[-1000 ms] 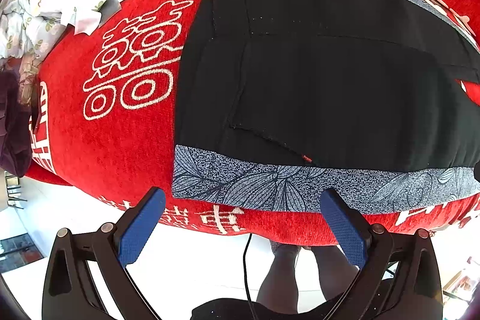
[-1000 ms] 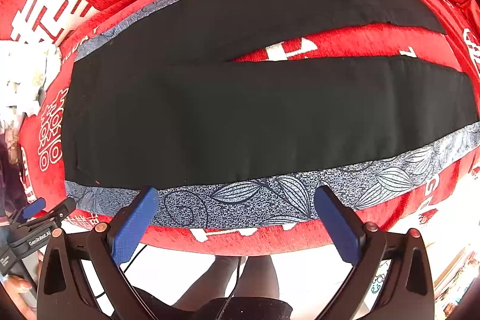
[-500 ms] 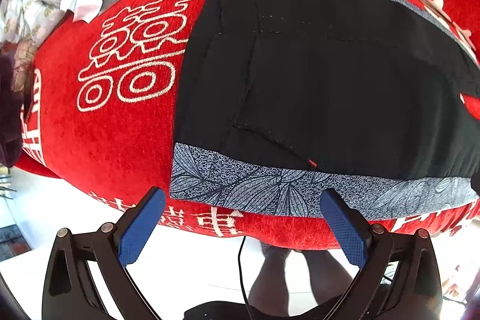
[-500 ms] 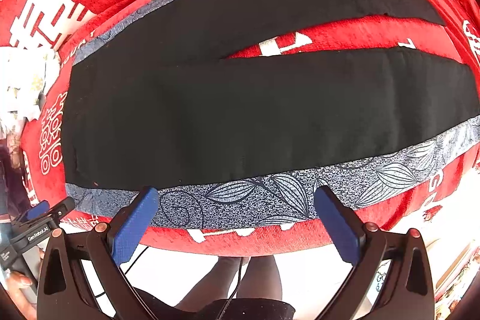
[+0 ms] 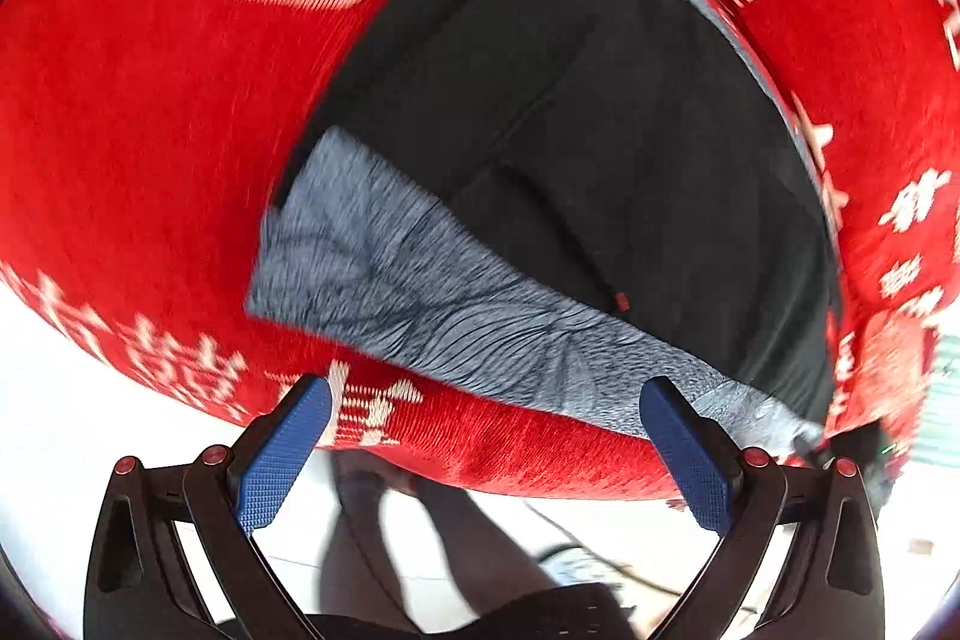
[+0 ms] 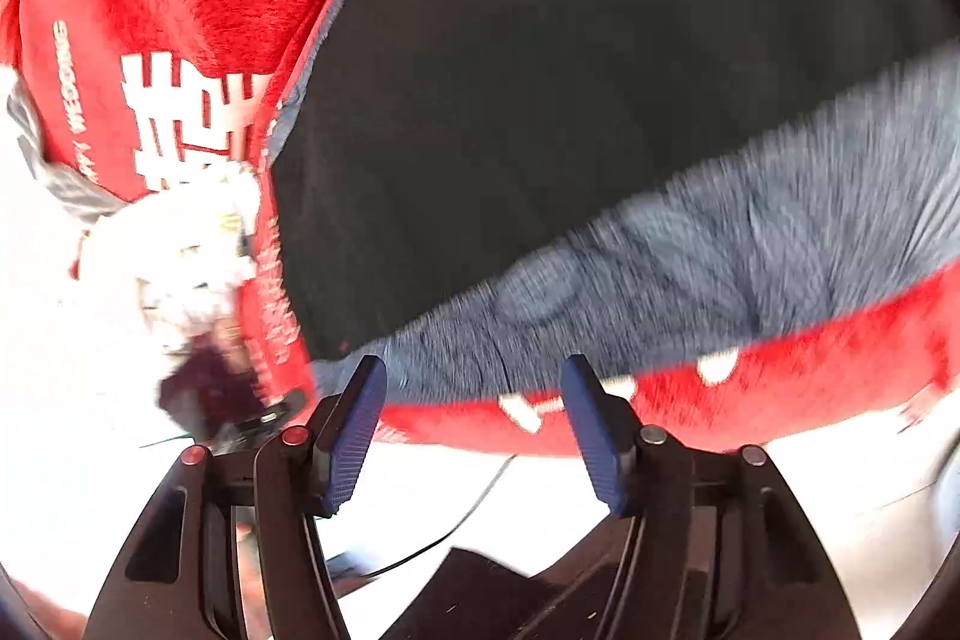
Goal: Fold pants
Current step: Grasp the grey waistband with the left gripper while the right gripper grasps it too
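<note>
Black pants (image 5: 600, 118) with grey leaf-print side band (image 5: 456, 316), spread flat on red cloth (image 5: 150, 130). Likely light, limp, prone to drape and bunch; best pinched at band edge near waist corner. Left gripper (image 5: 486, 436): jaws wide apart, empty. Right gripper (image 6: 474, 418): jaws part-open, empty. Right view alone shows white bundle (image 6: 174, 250) beside waist end; left view alone shows far side band.
</note>
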`<state>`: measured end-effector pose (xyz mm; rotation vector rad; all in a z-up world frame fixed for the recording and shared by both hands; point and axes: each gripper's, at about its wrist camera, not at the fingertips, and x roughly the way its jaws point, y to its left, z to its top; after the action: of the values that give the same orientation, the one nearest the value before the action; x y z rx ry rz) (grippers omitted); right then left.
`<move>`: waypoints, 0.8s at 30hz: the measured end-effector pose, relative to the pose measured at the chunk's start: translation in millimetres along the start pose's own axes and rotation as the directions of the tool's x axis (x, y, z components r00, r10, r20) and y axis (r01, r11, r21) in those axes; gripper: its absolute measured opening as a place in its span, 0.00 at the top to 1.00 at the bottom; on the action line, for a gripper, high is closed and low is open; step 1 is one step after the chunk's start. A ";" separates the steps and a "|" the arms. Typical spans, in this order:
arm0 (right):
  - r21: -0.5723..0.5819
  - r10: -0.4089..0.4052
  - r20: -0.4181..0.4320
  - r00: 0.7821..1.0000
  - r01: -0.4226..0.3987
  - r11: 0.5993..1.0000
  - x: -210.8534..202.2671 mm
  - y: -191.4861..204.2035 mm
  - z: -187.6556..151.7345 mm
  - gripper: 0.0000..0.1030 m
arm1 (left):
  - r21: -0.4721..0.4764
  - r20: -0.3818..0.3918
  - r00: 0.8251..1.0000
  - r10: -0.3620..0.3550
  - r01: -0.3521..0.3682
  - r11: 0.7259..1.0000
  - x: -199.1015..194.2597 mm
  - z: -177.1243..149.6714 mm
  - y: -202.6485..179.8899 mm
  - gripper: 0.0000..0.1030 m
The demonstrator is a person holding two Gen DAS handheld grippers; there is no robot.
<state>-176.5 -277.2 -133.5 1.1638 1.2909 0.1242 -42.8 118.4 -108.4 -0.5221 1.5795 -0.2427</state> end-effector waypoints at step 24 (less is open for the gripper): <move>0.123 0.252 0.169 0.953 -0.274 0.954 -13.7 -47.0 -1.9 0.91 | 0.052 0.027 0.999 -0.041 0.040 0.998 -3.3 28.1 -38.1 0.81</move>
<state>-206.8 -307.1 -157.9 1.4415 1.0191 0.1359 -8.3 91.2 -90.4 -0.5153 1.5329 -0.3051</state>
